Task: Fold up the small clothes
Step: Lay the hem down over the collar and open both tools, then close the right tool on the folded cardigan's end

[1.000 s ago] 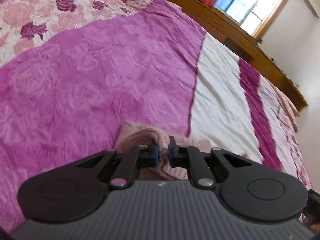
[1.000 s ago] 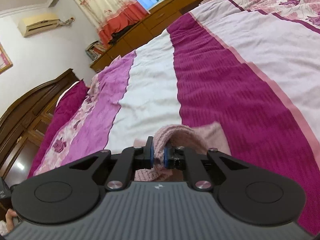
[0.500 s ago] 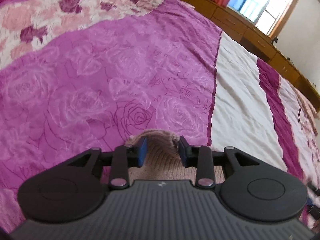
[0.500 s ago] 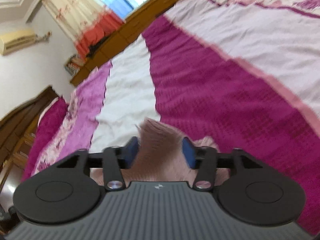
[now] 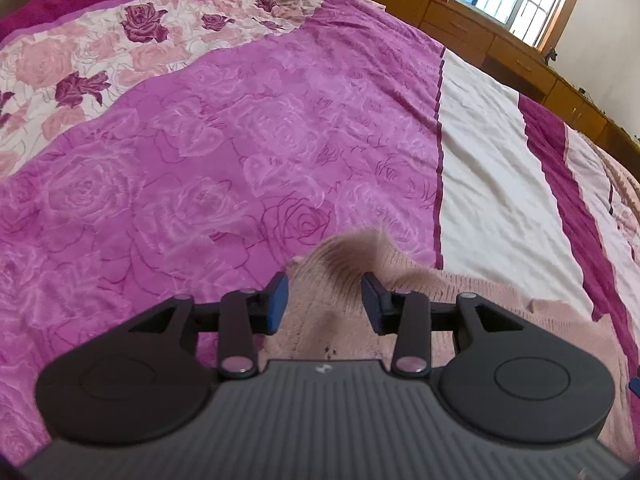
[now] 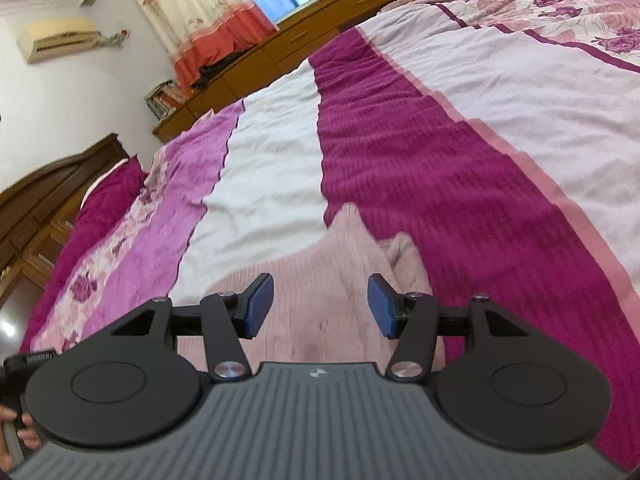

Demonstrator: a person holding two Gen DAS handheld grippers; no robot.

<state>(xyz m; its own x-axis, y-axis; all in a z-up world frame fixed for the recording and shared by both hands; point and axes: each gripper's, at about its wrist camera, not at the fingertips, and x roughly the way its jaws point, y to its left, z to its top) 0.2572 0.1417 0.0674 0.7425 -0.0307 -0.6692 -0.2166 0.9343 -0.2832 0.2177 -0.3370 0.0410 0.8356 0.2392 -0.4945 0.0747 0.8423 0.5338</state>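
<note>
A small pale pink knitted garment [image 5: 460,300] lies on the bed. In the left wrist view my left gripper [image 5: 322,294] hovers over one raised corner of it; its jaws are opening, and the blurred corner stands between the blue pads without being pressed. In the right wrist view the pink garment [image 6: 320,276] spreads flat under my right gripper [image 6: 320,300], whose jaws stand apart with the fabric lying below them, not pinched.
The bed cover has magenta rose-patterned [image 5: 200,160], white [image 6: 272,184] and dark purple [image 6: 420,152] bands. A wooden cabinet [image 5: 500,40] runs along the far side under a window. A dark headboard [image 6: 52,184] and a person's hand [image 6: 16,436] show at the left.
Both grippers were shut on bunched corners of the pink garment; both have let go and opened. The fabric has dropped and now lies flatter on the bed.
</note>
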